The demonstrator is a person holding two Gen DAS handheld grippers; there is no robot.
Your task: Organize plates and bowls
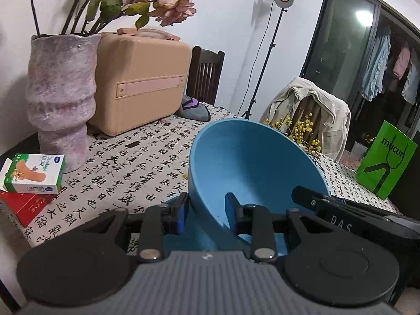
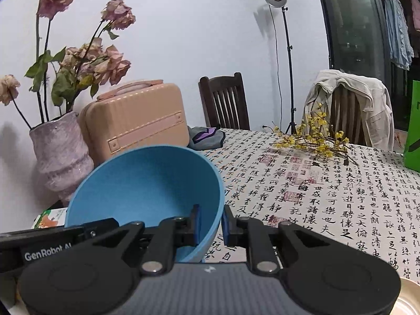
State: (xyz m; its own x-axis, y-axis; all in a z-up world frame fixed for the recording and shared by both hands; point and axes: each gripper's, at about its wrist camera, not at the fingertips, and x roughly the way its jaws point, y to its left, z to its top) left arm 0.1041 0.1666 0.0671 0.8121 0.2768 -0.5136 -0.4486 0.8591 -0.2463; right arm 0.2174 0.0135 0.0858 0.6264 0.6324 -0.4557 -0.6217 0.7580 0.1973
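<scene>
A blue bowl (image 1: 252, 162) hangs tilted above the calligraphy tablecloth (image 1: 126, 173), its opening turned toward the cameras. My left gripper (image 1: 206, 210) is shut on its left wall, one pad outside and one inside. More blue surface shows under those fingers; I cannot tell if it is a second bowl. In the right wrist view the same blue bowl (image 2: 147, 183) has my right gripper (image 2: 211, 223) shut on its right wall. Each gripper's black body shows at the edge of the other view: right one (image 1: 330, 207), left one (image 2: 78, 233).
A mauve vase (image 1: 60, 99) of dried roses, a peach case (image 1: 141, 84) and a bandage box (image 1: 34, 173) stand at the left. Yellow-flowered twigs (image 2: 315, 141), a green bag (image 1: 386, 160) and two chairs lie beyond. A pale plate rim (image 2: 409, 296) shows bottom right.
</scene>
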